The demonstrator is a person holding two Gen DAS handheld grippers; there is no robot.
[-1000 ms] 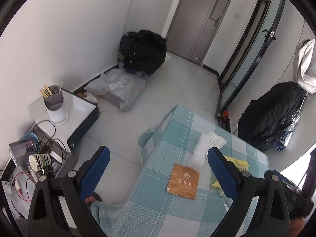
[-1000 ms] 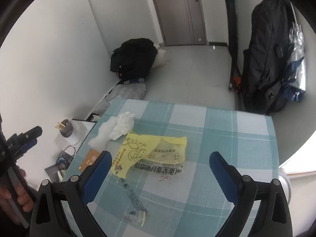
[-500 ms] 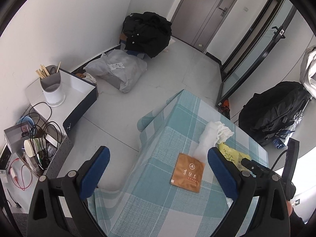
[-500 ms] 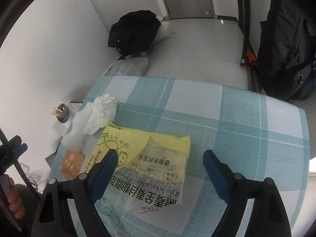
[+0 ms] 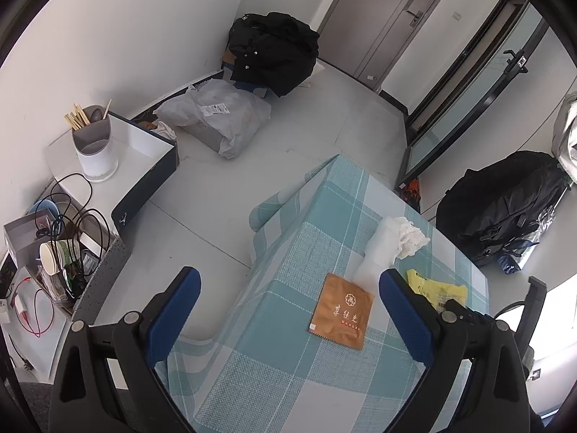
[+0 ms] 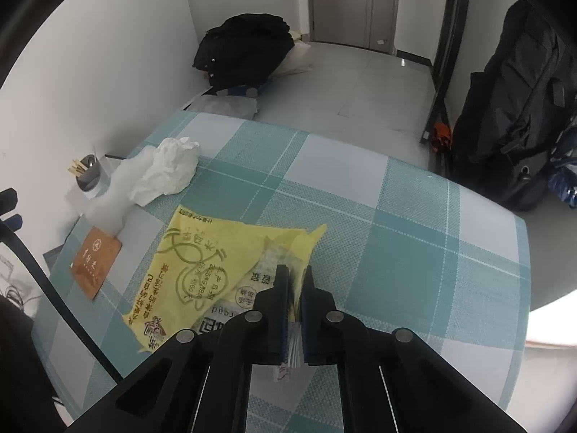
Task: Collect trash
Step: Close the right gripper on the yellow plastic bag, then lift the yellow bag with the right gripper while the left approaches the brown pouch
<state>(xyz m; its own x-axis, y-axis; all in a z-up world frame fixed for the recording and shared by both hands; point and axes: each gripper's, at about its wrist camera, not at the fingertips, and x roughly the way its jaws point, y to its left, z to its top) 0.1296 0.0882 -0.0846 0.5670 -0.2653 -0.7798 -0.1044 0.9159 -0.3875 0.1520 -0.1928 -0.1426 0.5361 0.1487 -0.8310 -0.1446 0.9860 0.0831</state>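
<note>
Left wrist view: my left gripper (image 5: 288, 310) hangs above the near-left corner of the table (image 5: 274, 379), jaws spread wide, nothing between the blue pads (image 5: 176, 310). Below and between them lies a brown sachet (image 5: 342, 311), flat on the teal checked cloth. Just beyond it sits a white foam piece (image 5: 377, 252) with a crumpled tissue (image 5: 411, 240) resting against its far end. A corner of the yellow wrapper (image 5: 438, 290) shows past my right-hand pad. On the floor to the left: a white box (image 5: 144, 144) carrying a utensil cup (image 5: 94, 148) with chopsticks, and a grey plastic bag (image 5: 220, 115) beside a black bag (image 5: 274, 52) in the corner.

Right wrist view: my right gripper (image 6: 294, 285) is pinched nearly together on the near edge of the yellow wrapper (image 6: 202, 263), and the film bunches up between the pads. The rest of the wrapper lies spread on the cloth toward the left. The brown sachet (image 6: 96, 267) sits at the table's left edge, well apart from the wrapper. The foam piece (image 6: 119, 191) and tissue (image 6: 169, 169) are behind it. A black backpack (image 6: 519, 119) leans at the far right.
</note>
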